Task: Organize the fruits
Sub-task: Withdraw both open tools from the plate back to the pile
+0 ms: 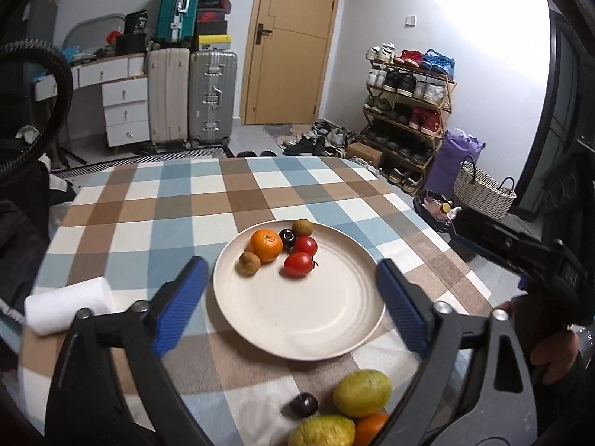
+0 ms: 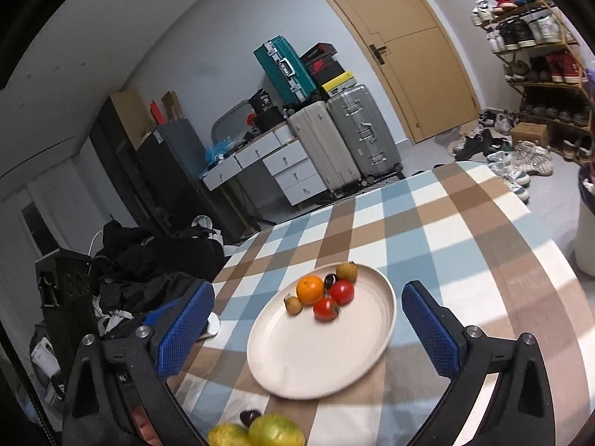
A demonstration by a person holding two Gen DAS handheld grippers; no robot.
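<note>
The left gripper (image 1: 292, 306) has its blue fingers (image 1: 178, 301) spread wide and empty, hovering above the near half of the cream plate (image 1: 334, 334). The right gripper (image 2: 308, 330) is likewise spread and holds nothing, framing the same plate (image 2: 297, 364) from the other side.

On the far part of the plate sit an orange (image 1: 266, 245), two red tomatoes (image 1: 297, 264), a dark plum (image 1: 287, 238) and two small brown fruits (image 1: 248, 264), all bunched close together.

Off the plate, on the checked surface (image 1: 148, 223) at the near edge, lie two yellow-green fruits (image 1: 361, 393), a second dark plum (image 1: 304, 404) and part of another orange (image 1: 372, 427).

By my judgement the sorting is a little over half done: six pieces are plated and about four are left to carry over.
</note>
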